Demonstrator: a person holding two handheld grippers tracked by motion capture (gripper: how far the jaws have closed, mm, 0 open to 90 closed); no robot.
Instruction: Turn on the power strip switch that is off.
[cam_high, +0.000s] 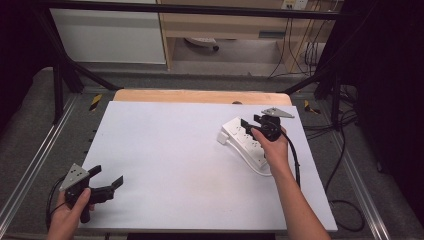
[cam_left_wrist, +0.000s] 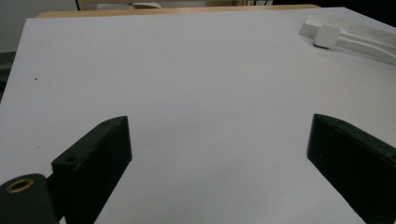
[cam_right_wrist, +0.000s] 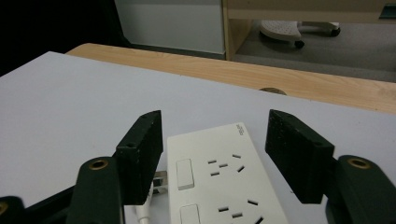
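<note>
A white power strip (cam_high: 244, 142) lies on the right part of the white board (cam_high: 190, 165), with a white plug (cam_high: 222, 137) at its left side. My right gripper (cam_high: 246, 127) reaches over the strip's far end. In the right gripper view the strip (cam_right_wrist: 224, 182) lies between the two black jaws of my right gripper (cam_right_wrist: 212, 135), with small gaps on both sides and a plug's cable (cam_right_wrist: 142, 210) by the left jaw. My left gripper (cam_high: 107, 175) rests at the board's near left corner, open, and its jaws (cam_left_wrist: 217, 144) have nothing between them. The strip (cam_left_wrist: 359, 35) shows far off at the upper right.
A wooden table edge (cam_high: 200, 96) runs behind the board. The strip's white cable (cam_high: 260, 171) curls toward the person's right wrist. Black frame legs (cam_high: 57, 90) and floor cables (cam_high: 345, 200) flank the table. A chair base (cam_right_wrist: 289, 29) stands beyond the table.
</note>
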